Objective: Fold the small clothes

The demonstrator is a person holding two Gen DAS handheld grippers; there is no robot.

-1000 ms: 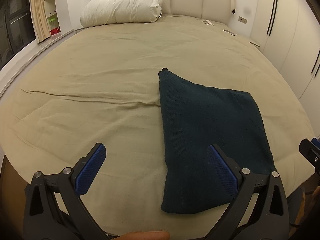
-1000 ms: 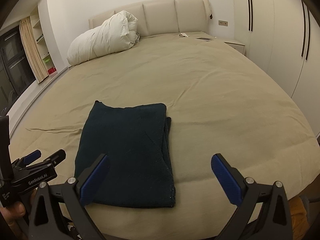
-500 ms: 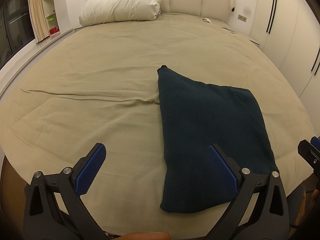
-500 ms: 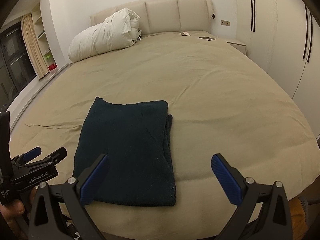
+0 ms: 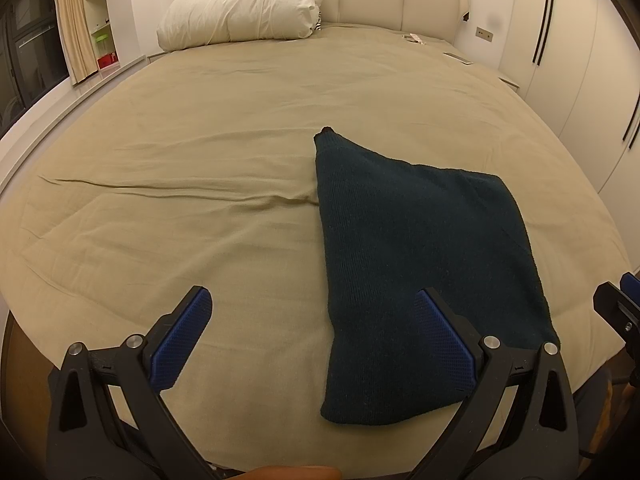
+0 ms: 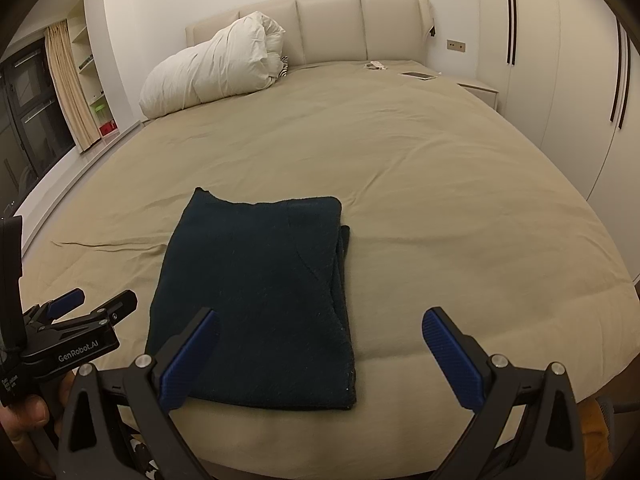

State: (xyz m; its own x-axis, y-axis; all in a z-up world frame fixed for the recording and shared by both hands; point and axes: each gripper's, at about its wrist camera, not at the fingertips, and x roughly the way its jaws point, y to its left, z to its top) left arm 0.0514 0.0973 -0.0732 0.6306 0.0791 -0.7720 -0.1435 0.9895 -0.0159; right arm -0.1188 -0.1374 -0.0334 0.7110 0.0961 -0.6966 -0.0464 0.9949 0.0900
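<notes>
A dark teal knit garment (image 5: 420, 256) lies folded flat near the front edge of the bed (image 5: 224, 152); the right wrist view shows the same garment (image 6: 260, 288) as a neat rectangle with stacked layers along its right side. My left gripper (image 5: 312, 336) is open above the bed's front edge, its right finger over the garment's near part, holding nothing. My right gripper (image 6: 320, 352) is open too, hovering over the garment's near right corner. The left gripper (image 6: 76, 320) shows at the left of the right wrist view.
A rolled white duvet (image 6: 212, 72) lies at the far left by the padded headboard (image 6: 344, 28). Small flat items (image 6: 418, 75) rest at the far right of the bed. Wardrobe doors (image 6: 560, 80) line the right; shelves and a curtain (image 6: 76, 92) stand on the left.
Both grippers have drawn back and risen slightly, staying open. The garment lies unmoved.
</notes>
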